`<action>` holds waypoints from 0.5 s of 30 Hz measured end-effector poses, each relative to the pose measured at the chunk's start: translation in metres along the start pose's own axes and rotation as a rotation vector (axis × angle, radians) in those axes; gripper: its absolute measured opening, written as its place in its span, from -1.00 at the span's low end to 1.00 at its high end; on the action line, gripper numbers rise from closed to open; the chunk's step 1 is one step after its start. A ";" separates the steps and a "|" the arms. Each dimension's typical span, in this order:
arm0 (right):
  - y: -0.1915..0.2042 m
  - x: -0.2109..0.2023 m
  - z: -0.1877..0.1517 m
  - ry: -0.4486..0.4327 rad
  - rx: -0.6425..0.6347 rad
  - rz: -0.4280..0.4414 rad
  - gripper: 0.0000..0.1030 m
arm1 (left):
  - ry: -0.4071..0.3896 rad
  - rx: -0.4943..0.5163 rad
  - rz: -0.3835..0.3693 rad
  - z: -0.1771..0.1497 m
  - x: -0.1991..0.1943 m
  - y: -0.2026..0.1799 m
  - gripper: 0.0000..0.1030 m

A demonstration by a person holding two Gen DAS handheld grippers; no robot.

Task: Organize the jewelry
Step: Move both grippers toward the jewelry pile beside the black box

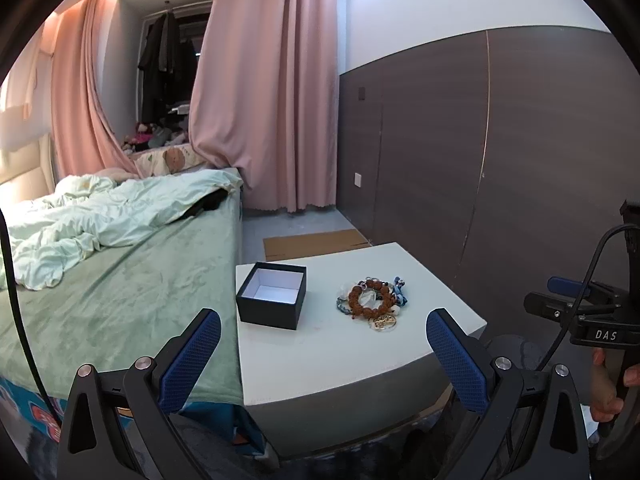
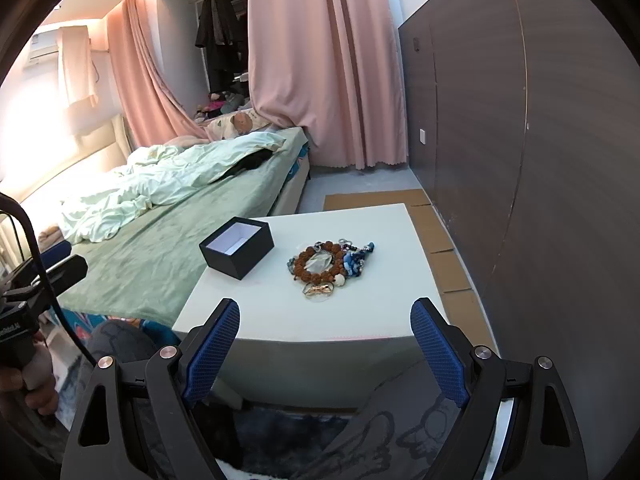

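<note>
A small pile of jewelry point(image 1: 372, 300) lies on a white table point(image 1: 320, 344): a brown bead bracelet, blue pieces and a gold pendant. It also shows in the right wrist view point(image 2: 326, 268). An open black box point(image 1: 272, 296) with a white inside stands left of the pile, also seen in the right wrist view point(image 2: 237, 247). My left gripper point(image 1: 323, 322) is open and empty, held before the table's near edge. My right gripper point(image 2: 325, 312) is open and empty, also short of the table point(image 2: 360, 224).
A bed with a green blanket point(image 1: 120, 280) stands against the table's left side. A dark panelled wall point(image 1: 500, 140) runs on the right. Flat cardboard point(image 2: 440, 236) lies on the floor beyond and right of the table. Pink curtains point(image 1: 272, 80) hang at the back.
</note>
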State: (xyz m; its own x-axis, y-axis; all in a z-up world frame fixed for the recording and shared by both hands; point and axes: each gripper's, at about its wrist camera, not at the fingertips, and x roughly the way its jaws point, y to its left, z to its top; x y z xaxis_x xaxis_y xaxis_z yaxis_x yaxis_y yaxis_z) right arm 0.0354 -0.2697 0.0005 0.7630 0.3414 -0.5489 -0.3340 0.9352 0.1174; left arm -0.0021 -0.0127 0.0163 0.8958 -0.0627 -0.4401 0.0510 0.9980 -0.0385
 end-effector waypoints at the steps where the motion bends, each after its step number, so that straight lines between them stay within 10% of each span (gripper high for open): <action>1: 0.001 0.001 0.001 0.001 0.002 -0.002 0.70 | 0.004 -0.001 -0.005 0.000 0.002 0.001 0.99; 15: -0.033 0.046 0.026 0.037 0.094 -0.021 0.70 | 0.080 0.005 -0.060 0.030 0.064 0.012 0.99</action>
State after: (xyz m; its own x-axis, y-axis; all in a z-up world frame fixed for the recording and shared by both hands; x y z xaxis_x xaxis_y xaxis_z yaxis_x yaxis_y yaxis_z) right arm 0.0956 -0.2822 -0.0075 0.7481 0.3192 -0.5817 -0.2634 0.9475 0.1812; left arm 0.0692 -0.0045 0.0145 0.8531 -0.1230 -0.5071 0.1058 0.9924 -0.0628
